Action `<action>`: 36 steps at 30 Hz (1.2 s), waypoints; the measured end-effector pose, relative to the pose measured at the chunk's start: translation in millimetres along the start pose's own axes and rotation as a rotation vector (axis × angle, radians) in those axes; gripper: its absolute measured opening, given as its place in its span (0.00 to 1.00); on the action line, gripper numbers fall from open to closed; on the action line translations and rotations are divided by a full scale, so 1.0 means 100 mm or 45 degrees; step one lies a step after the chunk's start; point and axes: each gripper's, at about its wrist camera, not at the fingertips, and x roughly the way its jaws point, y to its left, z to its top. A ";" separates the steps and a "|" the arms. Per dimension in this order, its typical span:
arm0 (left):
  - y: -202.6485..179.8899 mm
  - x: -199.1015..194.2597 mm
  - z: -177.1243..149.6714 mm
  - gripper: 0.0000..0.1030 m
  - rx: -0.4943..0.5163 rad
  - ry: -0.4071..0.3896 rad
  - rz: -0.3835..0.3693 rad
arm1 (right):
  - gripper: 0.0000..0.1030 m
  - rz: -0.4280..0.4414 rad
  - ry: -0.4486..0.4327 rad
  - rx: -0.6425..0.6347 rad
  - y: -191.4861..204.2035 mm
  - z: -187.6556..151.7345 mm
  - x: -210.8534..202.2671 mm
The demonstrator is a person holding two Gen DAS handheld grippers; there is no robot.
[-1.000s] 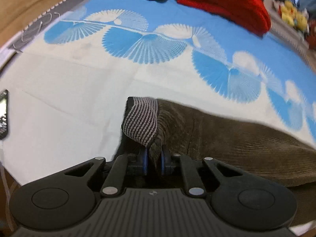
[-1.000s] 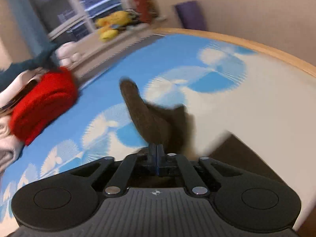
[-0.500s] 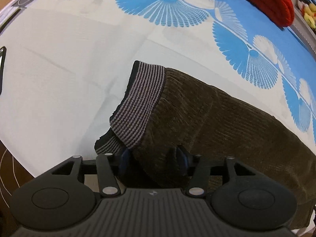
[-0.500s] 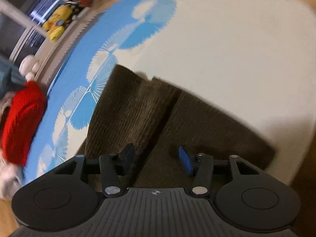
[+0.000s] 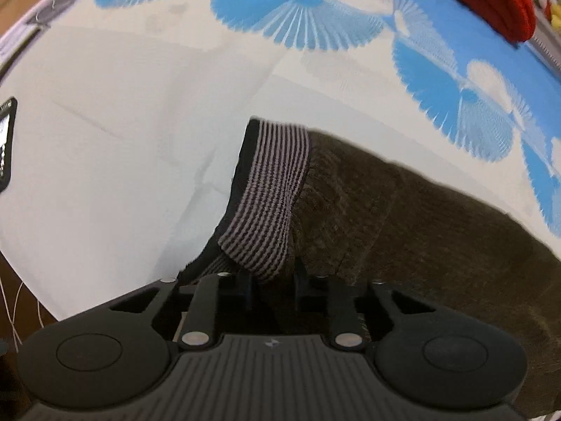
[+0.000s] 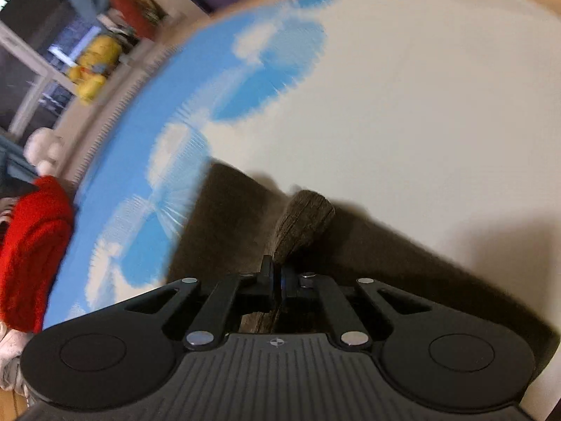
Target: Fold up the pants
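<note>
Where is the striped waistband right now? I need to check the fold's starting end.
In the left wrist view, the striped waistband sits at centre, at the left end of the brown pants, its lower edge between the left tool's fingers, over the white cloth.

no legible text, labels, brands or numbers anywhere

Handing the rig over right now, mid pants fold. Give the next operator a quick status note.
Left tool: closing on the striped waistband, fingers slightly apart.
Right tool: shut on a fold of the brown pants at the other end.
Pants lie lengthwise on the blue-and-white cloth, red garment at the far side.
Done: both ends reached.
Left: lift and fold.
</note>
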 end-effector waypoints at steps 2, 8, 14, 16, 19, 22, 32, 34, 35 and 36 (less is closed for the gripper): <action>-0.02 -0.16 0.00 0.17 0.009 -0.089 -0.020 | 0.02 0.058 -0.098 -0.013 0.11 0.07 -0.23; 0.02 -0.49 -0.15 0.15 0.118 -0.238 -0.048 | 0.02 0.052 -0.302 -0.030 0.07 0.05 -1.15; -0.05 -0.08 -0.29 0.17 0.354 0.008 0.059 | 0.02 -0.382 0.100 0.040 -0.61 -0.28 -0.92; -0.08 -0.11 -0.30 0.17 0.378 -0.008 0.066 | 0.02 -0.459 0.182 0.104 -0.81 -0.34 -0.82; -0.05 -0.28 -0.29 0.17 0.336 -0.063 0.027 | 0.02 -0.375 0.071 0.000 -0.62 -0.28 -0.96; -0.04 -0.20 -0.29 0.17 0.366 -0.011 0.058 | 0.02 -0.462 0.091 -0.133 -0.46 -0.34 -0.89; -0.14 -0.63 -0.30 0.45 0.446 -0.348 0.093 | 0.18 -0.552 -0.164 -0.280 -0.04 -0.28 -1.06; -0.24 -0.65 -0.30 0.45 0.485 -0.360 -0.011 | 0.22 -0.460 -0.265 -0.409 0.27 -0.33 -1.16; -0.30 -0.62 -0.31 0.45 0.523 -0.350 -0.030 | 0.23 -0.406 -0.303 -0.484 0.44 -0.38 -1.21; -0.37 -0.59 -0.34 0.45 0.584 -0.333 -0.040 | 0.23 -0.345 -0.323 -0.547 0.64 -0.43 -1.20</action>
